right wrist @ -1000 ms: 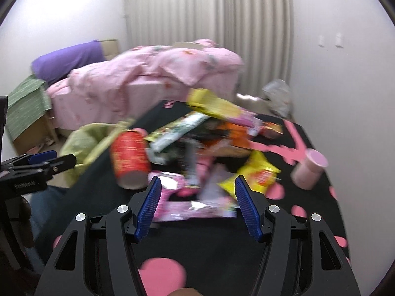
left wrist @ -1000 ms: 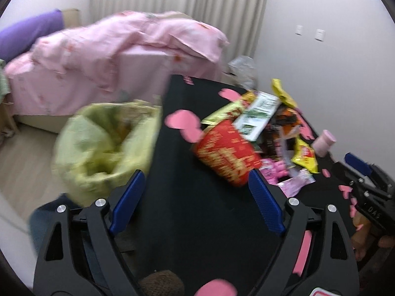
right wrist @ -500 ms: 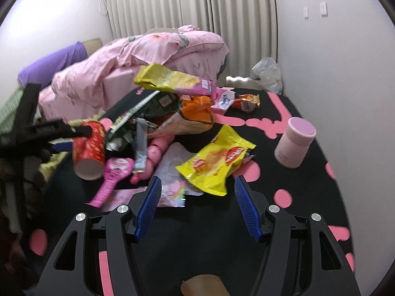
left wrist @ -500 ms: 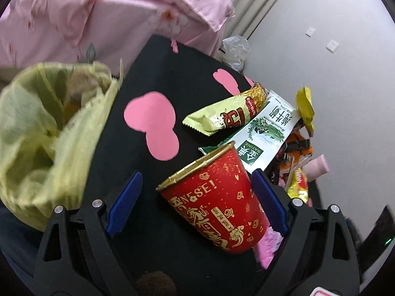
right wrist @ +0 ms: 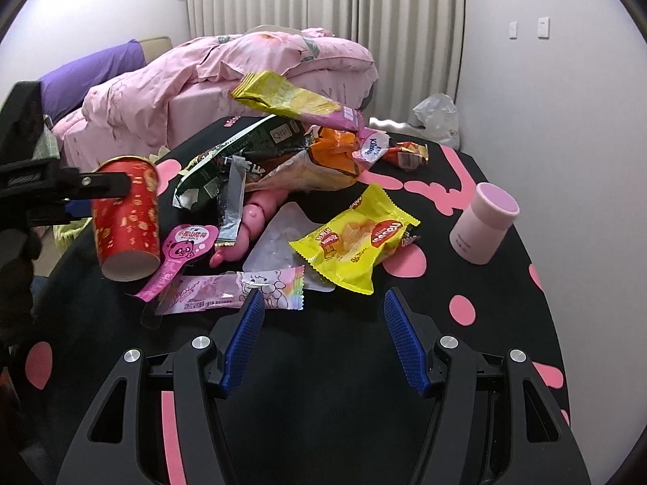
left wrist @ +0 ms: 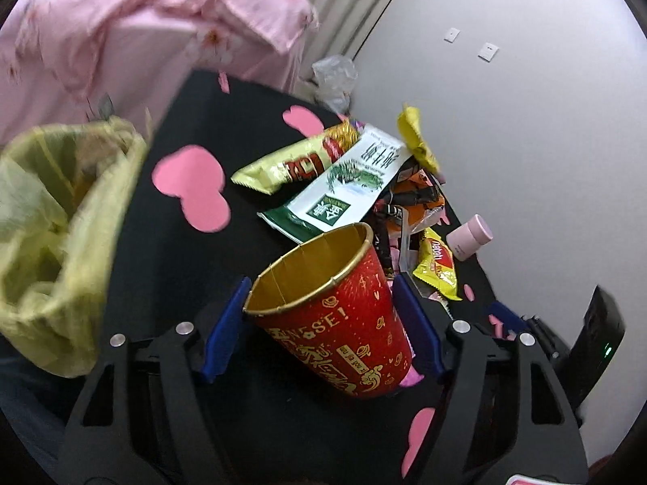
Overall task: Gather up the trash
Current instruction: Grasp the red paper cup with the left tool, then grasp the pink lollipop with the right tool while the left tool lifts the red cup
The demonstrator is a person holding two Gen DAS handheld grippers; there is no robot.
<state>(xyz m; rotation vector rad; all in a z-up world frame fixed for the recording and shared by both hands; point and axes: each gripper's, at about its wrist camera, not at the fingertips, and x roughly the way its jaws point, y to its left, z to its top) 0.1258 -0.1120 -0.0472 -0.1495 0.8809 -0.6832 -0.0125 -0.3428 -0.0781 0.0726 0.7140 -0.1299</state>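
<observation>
The left gripper (left wrist: pixel 321 331) has its two blue ribbed pads one on each side of a red paper cup with gold print and a gold inside (left wrist: pixel 335 319). The pads touch the cup wall near its rim, so the gripper is pinching the cup. The cup is tilted, its open mouth pointing up and toward the left. In the right wrist view the same cup (right wrist: pixel 127 218) is at the left edge of the table, with its white bottom facing the camera and the black finger of the left gripper across its upper part. I cannot tell if the cup still touches the table.

The right gripper (right wrist: pixel 323 341) is spread wide and holds nothing. It is above the black tablecloth with pink spots (right wrist: pixel 477 347), just in front of a pale pink candy wrapper (right wrist: pixel 230 293) and near a yellow chip bag (right wrist: pixel 356 238).

Behind these lies a heap of other trash: a green and white wrapper (left wrist: pixel 343 190), a gold and red snack bag (left wrist: pixel 295 163), an orange bag (right wrist: pixel 335 153) and a long yellow and pink bag (right wrist: pixel 291 99) on top. A small pink cylinder container (right wrist: pixel 483 222) stands apart at the right.

Left of the table, a bin with a yellow-green plastic liner (left wrist: pixel 48 238) stands open. Behind it is a bed with a pink quilt (right wrist: pixel 250 64).
</observation>
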